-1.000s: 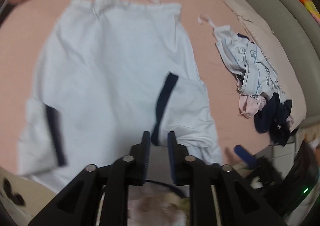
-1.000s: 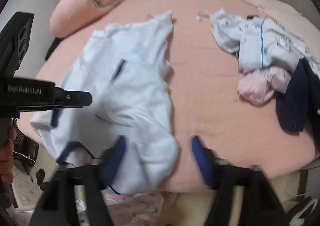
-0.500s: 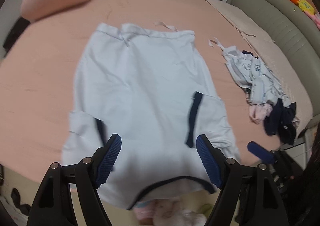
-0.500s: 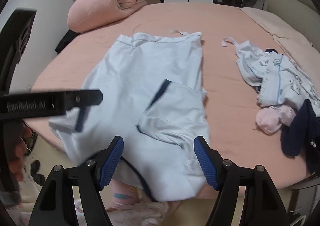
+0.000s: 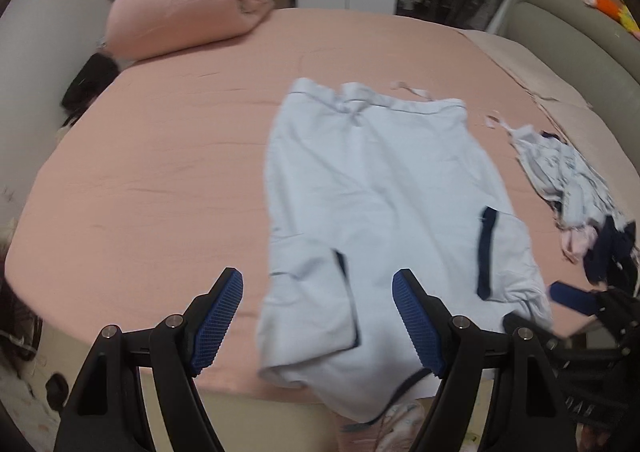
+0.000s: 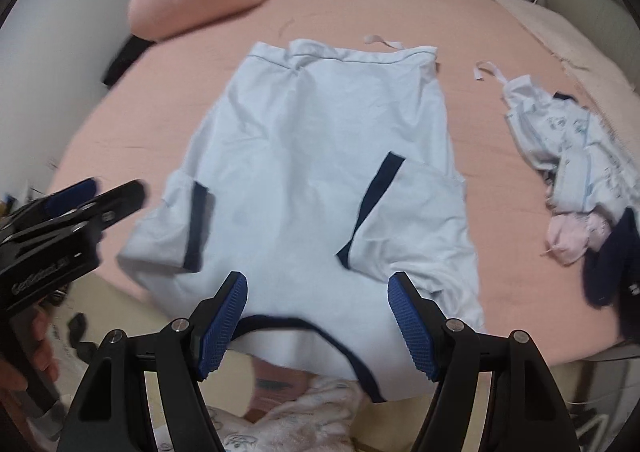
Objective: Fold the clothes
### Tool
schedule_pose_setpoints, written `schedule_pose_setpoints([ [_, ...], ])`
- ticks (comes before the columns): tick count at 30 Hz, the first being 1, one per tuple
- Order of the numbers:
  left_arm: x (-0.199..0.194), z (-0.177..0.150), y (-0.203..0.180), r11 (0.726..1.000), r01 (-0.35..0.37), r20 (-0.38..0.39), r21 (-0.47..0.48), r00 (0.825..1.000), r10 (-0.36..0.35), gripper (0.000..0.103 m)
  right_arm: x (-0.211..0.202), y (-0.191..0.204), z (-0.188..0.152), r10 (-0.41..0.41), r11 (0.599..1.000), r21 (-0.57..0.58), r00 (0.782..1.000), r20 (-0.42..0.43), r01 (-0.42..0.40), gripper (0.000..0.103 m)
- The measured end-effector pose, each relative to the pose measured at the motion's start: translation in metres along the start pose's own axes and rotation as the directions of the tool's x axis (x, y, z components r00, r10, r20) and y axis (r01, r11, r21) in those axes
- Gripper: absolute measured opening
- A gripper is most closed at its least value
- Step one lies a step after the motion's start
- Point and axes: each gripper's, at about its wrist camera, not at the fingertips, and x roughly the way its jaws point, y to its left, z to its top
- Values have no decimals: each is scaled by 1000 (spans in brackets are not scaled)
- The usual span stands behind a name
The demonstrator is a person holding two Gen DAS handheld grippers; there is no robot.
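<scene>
A pale blue shirt with navy trim point(image 5: 380, 203) lies flat on the pink bed, both sleeves folded in over its body, its collar end hanging over the near bed edge. It also shows in the right wrist view point(image 6: 320, 171). My left gripper point(image 5: 318, 326) is open and empty above the shirt's near left part. My right gripper point(image 6: 316, 326) is open and empty above the collar end. The left gripper also shows at the left in the right wrist view point(image 6: 76, 199).
A pile of other clothes point(image 5: 580, 203) lies on the bed to the right, also in the right wrist view point(image 6: 576, 171). A rolled pink duvet point(image 5: 188, 3) sits at the far left. A grey-green padded bed frame point(image 5: 568, 35) runs along the right.
The left gripper went from shut at the shirt to open. Both grippers have pulled back from the shirt, which now lies flat with both sleeves folded in.
</scene>
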Motion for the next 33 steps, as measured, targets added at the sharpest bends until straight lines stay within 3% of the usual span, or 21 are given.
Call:
schedule_pose_setpoints([
  [2,1,-1,6,1000,4,-3,-20,1000,-4,77,0,3,10,-49,998,40,999,-12,49,73],
  [4,1,-3,8,1000,3,-9,-17,1000,-3,77,3,0,15,40,986,162,999,-13,-37,73],
  [6,1,-5,11,1000,-13,-15,-8,1000,12,77,6,-3,19,139,949,287,990,-1,-133,73],
  [8,2,-8,16,1000,-29,-18,1,999,29,77,16,-3,13,337,866,383,941,26,-321,73],
  [11,5,-14,24,999,-49,-33,6,998,49,77,36,0,-1,502,760,451,863,49,-468,73],
  [15,10,-24,30,997,-58,-55,51,997,60,77,57,5,-12,576,698,498,817,35,-514,73],
  [20,17,-33,30,980,-150,-100,134,981,164,77,82,11,-26,657,619,555,754,22,-555,73],
  [25,21,-41,19,965,-145,-119,217,978,174,77,87,13,-33,695,553,599,717,51,-579,73],
  [30,30,-50,11,964,-120,-152,239,976,159,77,98,16,-44,742,421,685,660,117,-594,73],
  [33,34,-53,13,963,-123,-160,238,974,163,77,104,16,-55,751,270,744,617,235,-612,73],
])
